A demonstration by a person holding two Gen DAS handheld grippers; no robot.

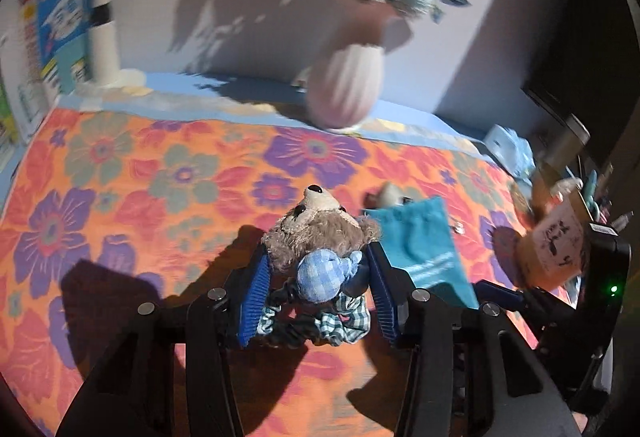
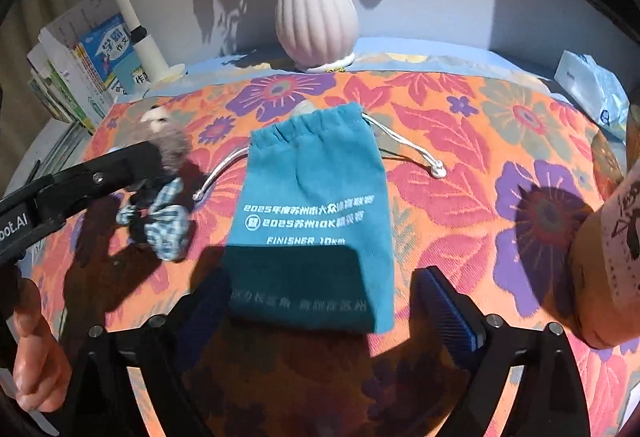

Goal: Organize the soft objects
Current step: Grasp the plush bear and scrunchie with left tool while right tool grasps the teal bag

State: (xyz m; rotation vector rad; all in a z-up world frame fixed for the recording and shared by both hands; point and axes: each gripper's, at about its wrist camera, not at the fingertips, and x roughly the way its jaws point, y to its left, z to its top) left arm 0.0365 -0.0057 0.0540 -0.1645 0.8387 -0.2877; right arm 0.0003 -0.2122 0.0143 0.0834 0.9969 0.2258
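The left tool (image 1: 316,277) is seen clenched on a small plush bear (image 1: 320,233), the blue ribbed pads pressed against both sides of its body. The bear's blue checked limb and green-checked clothing lie between the fingers, and its head points away from the camera. In the right wrist view the bear (image 2: 168,145) is noted at the left of the tabletop (image 2: 460,141), partly hidden by the left tool's black finger.

The right tool (image 2: 324,311) is found released, its jaws spread wide on either side of the near end of a teal drawstring pouch (image 2: 316,205). No contact between pads and pouch is observed. The pouch lies flat on the floral cloth of the tabletop, its gathered mouth turned toward the wall, with white cords (image 2: 404,149) trailing out on both sides. White lettering is printed across it.

A ribbed pale vase (image 2: 316,21) with flowers is recorded at the far edge, with books (image 2: 80,69) to its left. A brown printed container (image 2: 604,257) is seen at the right edge. A hand (image 2: 36,357) is visible at lower left
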